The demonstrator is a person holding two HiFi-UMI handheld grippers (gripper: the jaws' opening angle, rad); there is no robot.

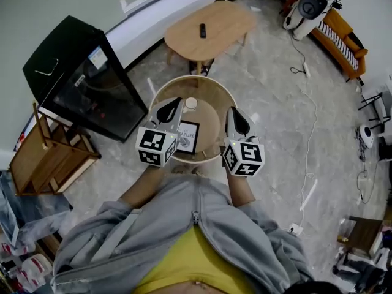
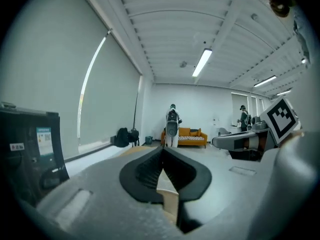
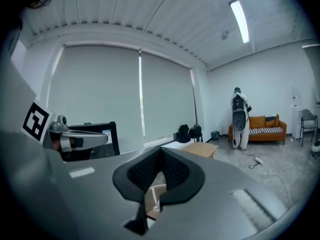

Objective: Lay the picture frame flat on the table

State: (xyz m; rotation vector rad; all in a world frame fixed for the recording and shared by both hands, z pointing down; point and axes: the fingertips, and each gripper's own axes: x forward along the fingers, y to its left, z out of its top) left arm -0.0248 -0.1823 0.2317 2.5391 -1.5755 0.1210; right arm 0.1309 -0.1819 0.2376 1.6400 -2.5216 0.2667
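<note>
Frame (image 1: 188,136): one. Black-edged, pale print. On round table (image 1: 208,121), between the two grippers, just beside the left one. Upright, leaning or flat: not tellable from above. Judged light and stiff, with a slick, probably breakable face; best gripped at the rim edges, top or sides, never the face.
Left gripper (image 1: 171,109): one. Jaws pressed together, nothing held.
Right gripper (image 1: 236,120): one. Closed likewise, empty.
White disc (image 1: 192,103): one, on table beyond frame.

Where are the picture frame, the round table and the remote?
picture frame (image 1: 189,137): head view, its white middle.
round table (image 1: 211,122): head view, bare top.
remote (image 1: 202,30): head view, its middle.
</note>
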